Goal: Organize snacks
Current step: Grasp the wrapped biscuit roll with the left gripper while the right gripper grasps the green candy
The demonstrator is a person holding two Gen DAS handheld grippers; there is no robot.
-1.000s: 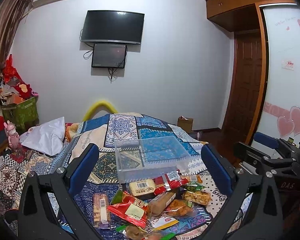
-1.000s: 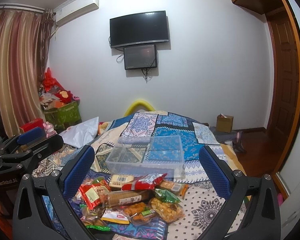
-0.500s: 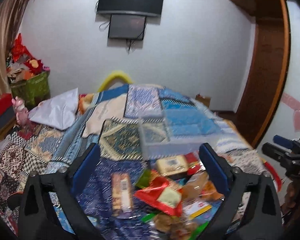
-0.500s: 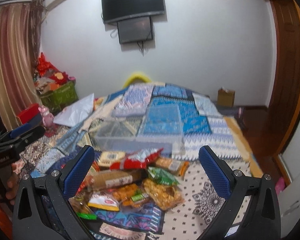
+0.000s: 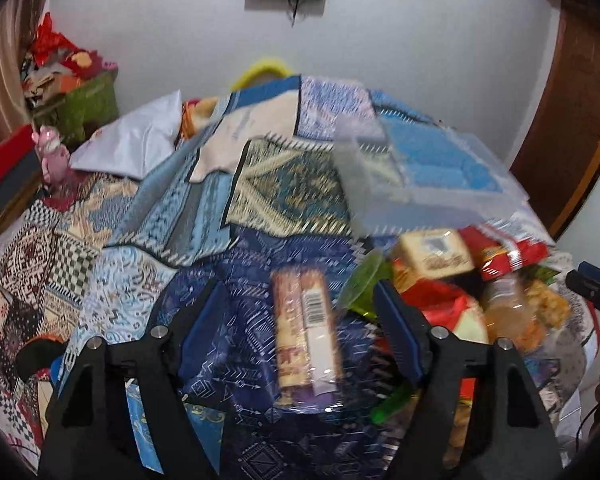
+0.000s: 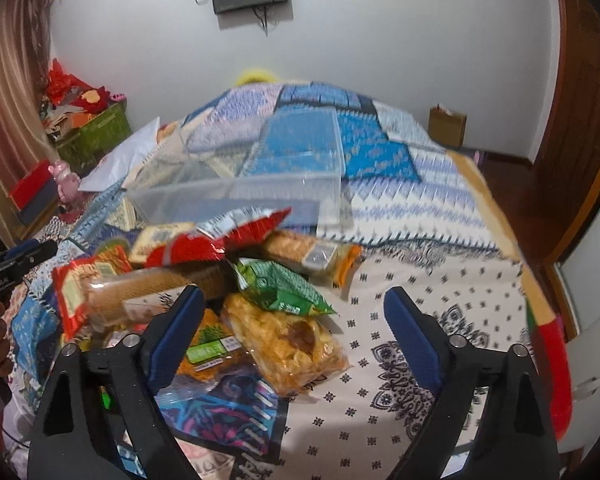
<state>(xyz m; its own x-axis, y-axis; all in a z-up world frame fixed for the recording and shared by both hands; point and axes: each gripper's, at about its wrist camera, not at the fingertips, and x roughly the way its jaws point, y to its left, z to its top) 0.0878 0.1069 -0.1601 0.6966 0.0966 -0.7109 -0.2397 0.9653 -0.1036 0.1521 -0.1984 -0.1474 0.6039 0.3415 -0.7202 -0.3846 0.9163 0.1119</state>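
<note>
A pile of snack packets lies on the patterned bedspread. My left gripper [image 5: 300, 316] is open, low over a long clear packet of biscuits [image 5: 305, 336] that lies between its fingers. My right gripper [image 6: 294, 320] is open above a clear bag of golden crackers [image 6: 288, 342], with a green packet [image 6: 282, 286] just beyond it. A red foil packet [image 6: 220, 238] and a brown biscuit roll [image 6: 156, 284] lie left. An empty clear plastic bin [image 6: 256, 188] stands behind the pile, also in the left wrist view [image 5: 428, 180].
A white pillow [image 5: 136, 140] lies at the bed's far left. A green crate of clutter [image 6: 100, 132] and a red box [image 5: 4, 160] stand beside the bed on the left. A small cardboard box [image 6: 446, 126] sits on the floor by the wooden door.
Both grippers have tilted down and moved closer to the snack pile. The left one now straddles the long biscuit packet; the right one hangs over the cracker bag.
</note>
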